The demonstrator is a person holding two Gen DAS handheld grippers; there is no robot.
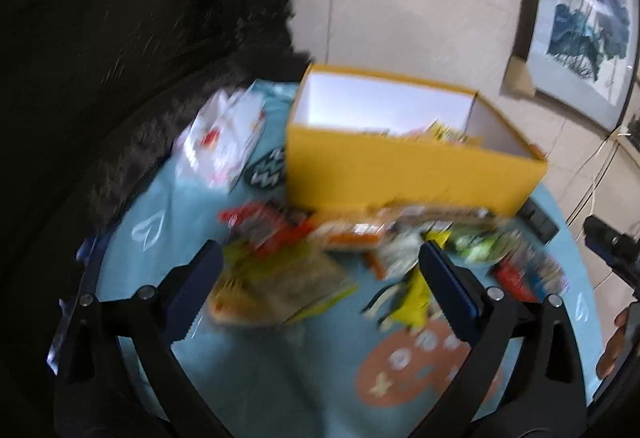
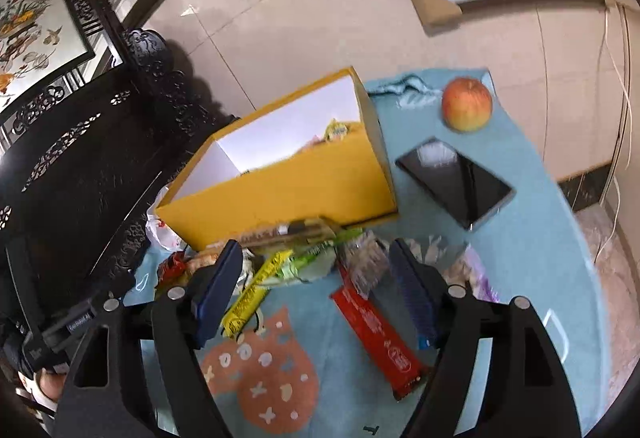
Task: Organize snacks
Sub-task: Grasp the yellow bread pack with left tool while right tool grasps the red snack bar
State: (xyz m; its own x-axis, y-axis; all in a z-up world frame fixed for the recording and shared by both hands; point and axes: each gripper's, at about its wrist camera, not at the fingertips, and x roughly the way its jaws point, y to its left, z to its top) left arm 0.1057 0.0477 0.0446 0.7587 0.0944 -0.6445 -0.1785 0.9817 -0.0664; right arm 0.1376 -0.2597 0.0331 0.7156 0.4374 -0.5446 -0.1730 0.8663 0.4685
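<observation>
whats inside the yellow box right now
The yellow box is open, its inside walls white. A few snack packets, one yellow, peek above the near wall. The near wall hides the box's floor, so how many are inside cannot be told.

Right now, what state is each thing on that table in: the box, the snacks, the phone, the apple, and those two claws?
Box: open, a few snacks inside.
Snack pile: loose on the cloth by the box.
Red bar: flat, wrapped.
Yellow bar: flat, wrapped.
Phone: flat, screen dark.
Apple: whole.
Left claw: open, empty.
Right claw: open, empty.
</observation>
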